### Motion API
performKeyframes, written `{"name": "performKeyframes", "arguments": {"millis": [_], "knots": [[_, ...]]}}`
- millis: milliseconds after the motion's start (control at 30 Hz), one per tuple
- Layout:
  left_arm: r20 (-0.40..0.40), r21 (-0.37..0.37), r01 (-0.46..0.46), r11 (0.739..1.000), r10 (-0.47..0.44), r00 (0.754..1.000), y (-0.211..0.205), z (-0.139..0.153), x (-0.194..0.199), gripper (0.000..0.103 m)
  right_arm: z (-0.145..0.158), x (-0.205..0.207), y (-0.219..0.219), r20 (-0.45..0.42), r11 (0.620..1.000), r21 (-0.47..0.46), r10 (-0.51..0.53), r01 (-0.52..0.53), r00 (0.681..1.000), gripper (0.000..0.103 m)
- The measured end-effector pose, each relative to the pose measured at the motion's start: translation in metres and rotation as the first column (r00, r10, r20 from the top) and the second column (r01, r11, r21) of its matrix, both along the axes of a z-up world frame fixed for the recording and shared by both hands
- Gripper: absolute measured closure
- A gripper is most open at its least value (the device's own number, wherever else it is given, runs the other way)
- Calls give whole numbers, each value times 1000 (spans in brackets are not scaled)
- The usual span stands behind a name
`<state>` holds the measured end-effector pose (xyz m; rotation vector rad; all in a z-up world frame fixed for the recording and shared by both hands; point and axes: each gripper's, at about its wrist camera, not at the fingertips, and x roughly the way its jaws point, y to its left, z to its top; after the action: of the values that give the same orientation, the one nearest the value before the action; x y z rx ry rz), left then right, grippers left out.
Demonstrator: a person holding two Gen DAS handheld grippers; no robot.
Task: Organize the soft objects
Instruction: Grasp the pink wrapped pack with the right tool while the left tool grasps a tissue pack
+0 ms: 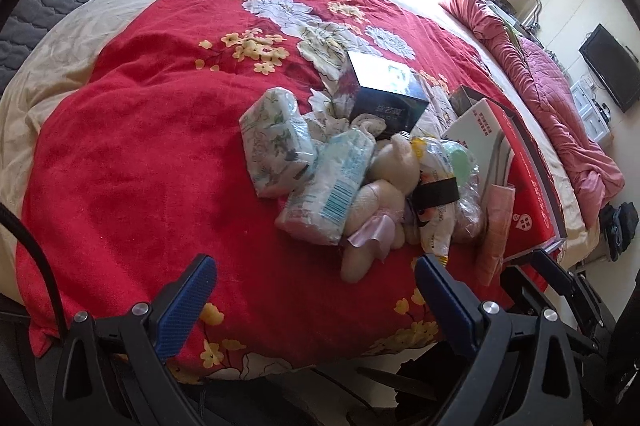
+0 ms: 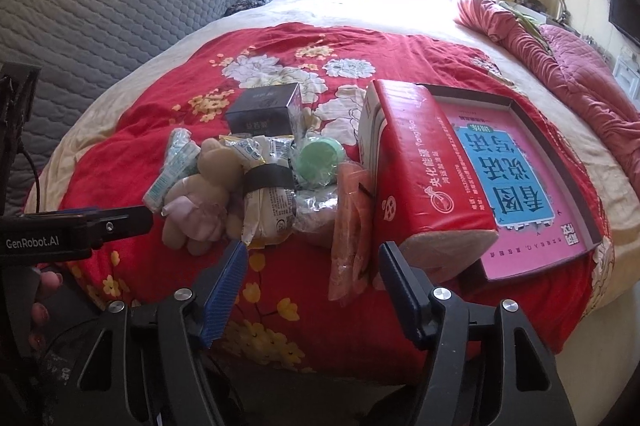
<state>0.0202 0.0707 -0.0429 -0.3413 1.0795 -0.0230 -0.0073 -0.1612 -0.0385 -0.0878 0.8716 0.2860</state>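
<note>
A heap of soft things lies on the red floral blanket [image 1: 132, 154]. It holds a beige plush bear [image 1: 380, 198] [image 2: 204, 194], tissue packs [image 1: 276, 138] [image 1: 332, 198], a cream packet wrapped with a black band [image 1: 436, 194] [image 2: 268, 198], a green round item in plastic [image 2: 320, 162] and a pink bag [image 2: 352, 226]. My left gripper [image 1: 316, 274] is open and empty, just short of the bear. My right gripper [image 2: 316, 262] is open and empty, in front of the pink bag. The left gripper's fingers [image 2: 116, 222] show at the left of the right wrist view.
A dark box [image 1: 384, 94] [image 2: 264, 106] stands behind the heap. A red tissue pack [image 2: 424, 166] leans on an open tray holding a pink-and-blue book [image 2: 516, 178]. A pink quilt [image 2: 568, 66] lies at the right; a grey headboard [image 2: 100, 22] at the left.
</note>
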Motion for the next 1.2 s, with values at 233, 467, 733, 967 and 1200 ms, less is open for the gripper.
{"name": "performKeyframes", "arguments": {"millis": [233, 467, 733, 967, 1200], "knots": [[-4, -8, -7, 1000, 6, 1000, 13, -11, 13, 8, -15, 14, 1, -42, 1000, 1, -16, 16, 999, 43], [-1, -33, 19, 999, -19, 1000, 12, -16, 18, 12, -24, 24, 5, -47, 999, -13, -54, 53, 997, 54], [23, -46, 49, 998, -48, 999, 14, -17, 23, 14, -41, 37, 15, -49, 980, -164, -123, 114, 991, 73], [25, -102, 66, 993, -64, 998, 19, -24, 33, 33, -41, 40, 9, -43, 987, -139, -90, 83, 995, 85], [26, -238, 45, 970, -40, 999, 31, -35, 39, 45, -27, 28, 12, -2, 995, -99, 1, -1, 1000, 87]]}}
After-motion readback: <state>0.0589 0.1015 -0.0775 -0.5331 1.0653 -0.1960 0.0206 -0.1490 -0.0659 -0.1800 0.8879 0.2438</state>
